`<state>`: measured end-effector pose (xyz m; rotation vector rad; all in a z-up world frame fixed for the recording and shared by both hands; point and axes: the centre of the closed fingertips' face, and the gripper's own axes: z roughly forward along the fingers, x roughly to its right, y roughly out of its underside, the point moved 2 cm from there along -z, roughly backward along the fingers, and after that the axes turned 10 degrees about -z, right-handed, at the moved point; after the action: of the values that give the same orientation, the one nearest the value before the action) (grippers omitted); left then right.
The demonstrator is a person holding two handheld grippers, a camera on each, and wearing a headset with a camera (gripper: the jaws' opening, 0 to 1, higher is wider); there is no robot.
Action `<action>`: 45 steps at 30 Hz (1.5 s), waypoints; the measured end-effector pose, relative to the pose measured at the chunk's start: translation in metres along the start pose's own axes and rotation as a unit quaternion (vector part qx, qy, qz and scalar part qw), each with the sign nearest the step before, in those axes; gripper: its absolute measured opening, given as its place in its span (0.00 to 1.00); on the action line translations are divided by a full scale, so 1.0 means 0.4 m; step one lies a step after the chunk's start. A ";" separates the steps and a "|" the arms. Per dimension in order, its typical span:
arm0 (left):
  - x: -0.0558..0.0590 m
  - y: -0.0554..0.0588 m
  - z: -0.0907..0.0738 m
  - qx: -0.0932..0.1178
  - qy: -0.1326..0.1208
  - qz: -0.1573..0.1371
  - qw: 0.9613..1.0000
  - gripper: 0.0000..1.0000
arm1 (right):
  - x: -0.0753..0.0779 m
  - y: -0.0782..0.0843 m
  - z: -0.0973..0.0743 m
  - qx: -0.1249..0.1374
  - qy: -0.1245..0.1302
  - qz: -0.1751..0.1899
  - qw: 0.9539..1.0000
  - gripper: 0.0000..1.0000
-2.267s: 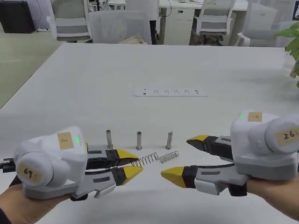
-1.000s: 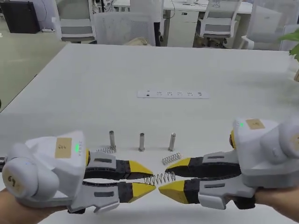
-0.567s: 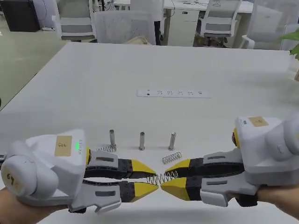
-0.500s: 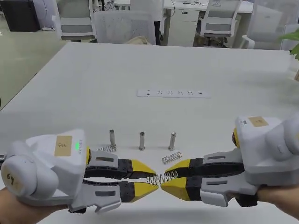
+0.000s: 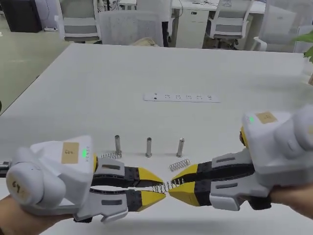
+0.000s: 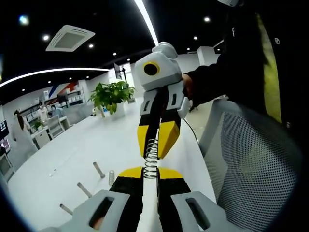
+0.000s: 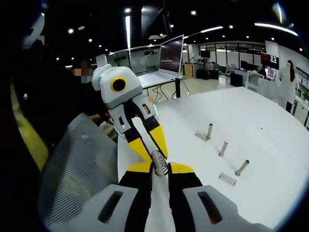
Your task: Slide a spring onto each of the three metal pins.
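Observation:
A short coil spring [image 5: 167,185] hangs in the air between my two grippers, low at the front of the white table. My left gripper [image 5: 159,188] is shut on its left end and my right gripper [image 5: 174,190] on its right end, tips almost touching. In the left gripper view the spring [image 6: 151,157] runs from my own jaws up into the right gripper [image 6: 155,145]. Behind stand three upright metal pins: left [image 5: 117,143], middle [image 5: 149,146], right [image 5: 181,146]. One loose spring [image 5: 111,155] lies by the left pin, another [image 5: 180,165] by the right pin.
A white power strip [image 5: 181,98] lies flat further back on the table [image 5: 146,73]. Office chairs [image 5: 78,24] stand past the far edge and a plant [image 5: 308,49] at the right. A mesh chair back [image 6: 251,159] is close behind me.
The right gripper, open 2.3 s ago, has closed on the free end of the spring that the left gripper holds. Since half a second ago both tips have drawn slightly closer.

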<state>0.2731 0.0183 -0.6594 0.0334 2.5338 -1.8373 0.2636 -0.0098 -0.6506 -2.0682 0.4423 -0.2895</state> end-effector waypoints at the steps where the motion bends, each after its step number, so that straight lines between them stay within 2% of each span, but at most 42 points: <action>1: 0.000 0.000 0.000 0.001 0.000 0.000 1.000 0.02 | 0.000 -0.003 -0.001 -0.011 -0.001 -0.009 1.000 0.09; 5: 0.000 -0.001 0.003 0.002 -0.001 -0.002 1.000 0.02 | 0.002 -0.009 -0.001 -0.057 -0.010 -0.051 0.997 0.09; 10: -0.002 -0.003 0.007 0.005 -0.002 -0.004 1.000 0.02 | 0.000 -0.023 -0.001 -0.095 -0.028 -0.084 0.992 0.09; 13: -0.004 -0.007 0.009 0.010 -0.005 -0.005 1.000 0.02 | 0.002 -0.029 -0.002 -0.124 -0.042 -0.103 0.986 0.08; 20: -0.009 -0.007 0.014 0.011 -0.011 -0.008 1.000 0.02 | 0.006 -0.038 0.004 -0.179 -0.070 -0.141 0.971 0.08; 24: -0.010 -0.007 0.018 0.012 -0.012 -0.009 1.000 0.02 | 0.007 -0.038 0.003 -0.213 -0.089 -0.163 0.959 0.08; 26: -0.013 -0.008 0.021 0.013 -0.015 -0.011 1.000 0.02 | 0.011 -0.039 0.003 -0.226 -0.090 -0.170 0.955 0.08; 29: -0.017 -0.008 0.029 0.015 -0.020 -0.014 1.000 0.02 | 0.017 -0.037 0.003 -0.250 -0.099 -0.183 0.945 0.08; 30: -0.017 -0.008 0.030 0.015 -0.020 -0.014 1.000 0.02 | 0.017 -0.037 0.004 -0.253 -0.100 -0.185 0.944 0.08; 31: -0.019 -0.008 0.034 0.017 -0.022 -0.016 0.999 0.02 | 0.019 -0.038 0.004 -0.260 -0.103 -0.190 0.941 0.08; 33: -0.020 -0.009 0.037 0.020 -0.023 -0.020 0.999 0.02 | 0.020 -0.039 0.004 -0.269 -0.106 -0.195 0.937 0.08; 45: -0.025 -0.002 0.050 0.021 -0.027 -0.027 0.999 0.02 | 0.026 -0.034 0.010 -0.288 -0.113 -0.199 0.930 0.08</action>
<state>0.2830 -0.0013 -0.6648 -0.0835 2.4828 -1.8827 0.2773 -0.0048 -0.6406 -2.7308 -0.0566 -0.1627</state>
